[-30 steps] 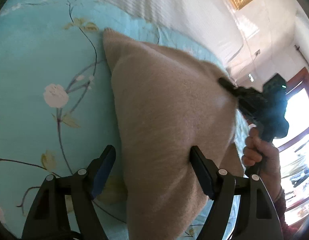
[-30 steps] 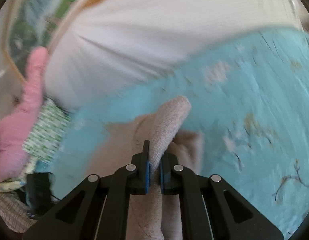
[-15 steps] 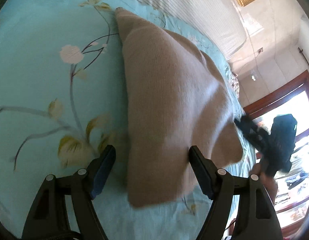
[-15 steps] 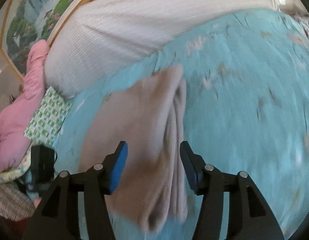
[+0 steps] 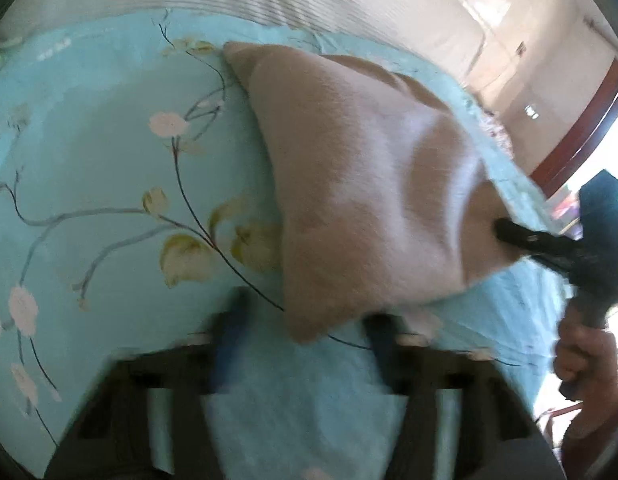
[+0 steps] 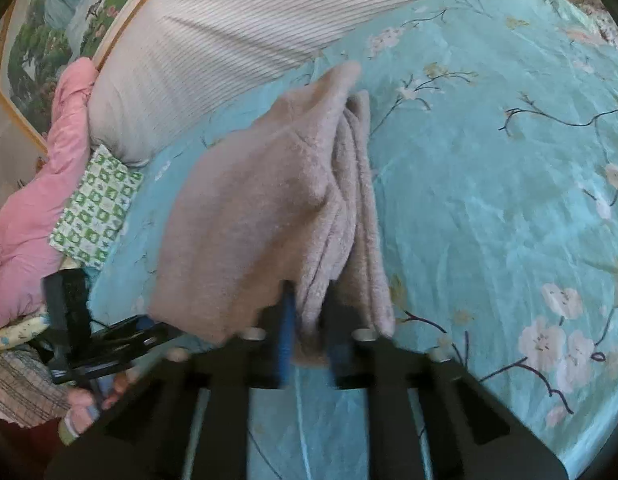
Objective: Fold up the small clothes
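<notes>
My right gripper (image 6: 307, 320) pinches the beige garment's (image 6: 261, 200) near fold on the teal bedspread (image 6: 489, 200) — my left gripper (image 5: 305, 344) gapes, empty.

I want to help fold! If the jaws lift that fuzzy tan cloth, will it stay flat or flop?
Probably flop: the tan cloth lies in soft, bunched folds. It looks fluffy, so likely light. Its fuzzy surface probably grips, not slips.

Fuzzy beige garment (image 5: 361, 200), folded in layers, lies on the bedspread.
</notes>
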Available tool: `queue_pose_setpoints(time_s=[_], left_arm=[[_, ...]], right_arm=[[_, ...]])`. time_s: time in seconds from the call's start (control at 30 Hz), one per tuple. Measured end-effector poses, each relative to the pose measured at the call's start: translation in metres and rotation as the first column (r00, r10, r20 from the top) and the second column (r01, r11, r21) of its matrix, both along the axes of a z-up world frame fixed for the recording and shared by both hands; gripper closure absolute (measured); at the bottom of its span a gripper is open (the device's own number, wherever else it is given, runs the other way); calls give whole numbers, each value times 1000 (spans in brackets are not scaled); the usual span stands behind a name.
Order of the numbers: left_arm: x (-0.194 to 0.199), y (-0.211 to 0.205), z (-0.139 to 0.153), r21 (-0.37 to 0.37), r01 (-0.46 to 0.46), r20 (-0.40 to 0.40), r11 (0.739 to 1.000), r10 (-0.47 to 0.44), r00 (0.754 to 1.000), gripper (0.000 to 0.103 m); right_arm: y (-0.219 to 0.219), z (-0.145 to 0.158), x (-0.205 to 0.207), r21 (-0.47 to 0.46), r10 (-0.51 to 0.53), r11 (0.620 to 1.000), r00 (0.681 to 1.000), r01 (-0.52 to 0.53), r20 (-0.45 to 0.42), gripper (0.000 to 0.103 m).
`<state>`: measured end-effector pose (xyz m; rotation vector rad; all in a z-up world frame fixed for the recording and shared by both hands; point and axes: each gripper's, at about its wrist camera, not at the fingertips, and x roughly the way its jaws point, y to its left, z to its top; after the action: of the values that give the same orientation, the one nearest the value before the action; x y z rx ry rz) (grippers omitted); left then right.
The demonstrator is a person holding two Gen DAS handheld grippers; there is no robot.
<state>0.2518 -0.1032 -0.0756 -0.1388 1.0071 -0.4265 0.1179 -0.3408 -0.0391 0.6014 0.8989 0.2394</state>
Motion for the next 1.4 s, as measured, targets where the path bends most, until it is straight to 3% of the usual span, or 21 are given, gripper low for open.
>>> queue_pose_setpoints(time_s=[0.07, 0.2, 0.27, 0.4, 0.53, 0.63, 0.67, 0.7, 0.77, 0.83, 0.97, 1.1, 1.23, 1.37, 1.4], left_arm=[[3, -1, -2, -27, -8, -19, 1000, 8, 1000, 91], [-10, -3, 7, -40, -26, 14, 999, 26, 1000, 95], [-13, 0, 0, -70, -27, -28, 997, 25, 999, 95], [-14, -2, -10, -69, -20, -69, 997, 15, 997, 96], [-14, 5, -7, -95, 20, -128, 995, -32, 991, 95], [-24, 21, 5, -130, 38, -132, 991, -55, 990, 60], [-26, 26, 12, -140, 33, -114, 990, -49, 992, 39], [-27, 32, 20, -151, 27, -88, 988, -41, 995, 32], [-21, 38, 33, -181, 25, -63, 983, -37, 997, 30], [-8, 41, 39, -215, 16, -70, 976, -32, 997, 28], [25, 40, 43, -287, 2, -96, 958, -30, 995, 26], [61, 33, 37, -371, 29, -133, 928, -84, 988, 25], [90, 14, 17, -328, 26, -189, 944, -93, 978, 22], [110, 12, -2, -378, 14, -221, 926, -105, 970, 20], [111, 12, -4, -393, 12, -217, 919, -105, 971, 24]], right_arm=[[-2, 8, 2, -5, 6, 1000, 1000, -5, 14, 95], [-9, 43, -1, -59, 11, 998, 994, -4, 106, 95], [-11, 36, 2, -134, 14, 991, 998, -5, 67, 95], [-16, -4, 8, -137, 21, 990, 998, -27, -51, 96], [-18, 1, 4, -135, 1, 991, 999, -7, -43, 92], [-21, 12, 3, -155, -13, 988, 1000, 8, -28, 80], [-24, 15, 4, -140, -16, 990, 1000, 13, -19, 68], [-28, 18, 7, -127, -22, 992, 1000, 21, -8, 54], [-33, 25, 15, -105, -32, 994, 999, 34, 18, 44], [-34, 27, 26, -86, -27, 996, 999, 30, 31, 44], [-39, 25, 52, 59, -16, 998, 997, 12, 72, 44], [-41, 10, 81, 169, 12, 985, 999, -20, 51, 42], [-39, -4, 102, 195, 55, 979, 998, -55, 6, 36], [-40, -16, 118, 180, 76, 981, 997, -69, -33, 32], [-39, -22, 122, 180, 86, 981, 995, -76, -52, 32]])
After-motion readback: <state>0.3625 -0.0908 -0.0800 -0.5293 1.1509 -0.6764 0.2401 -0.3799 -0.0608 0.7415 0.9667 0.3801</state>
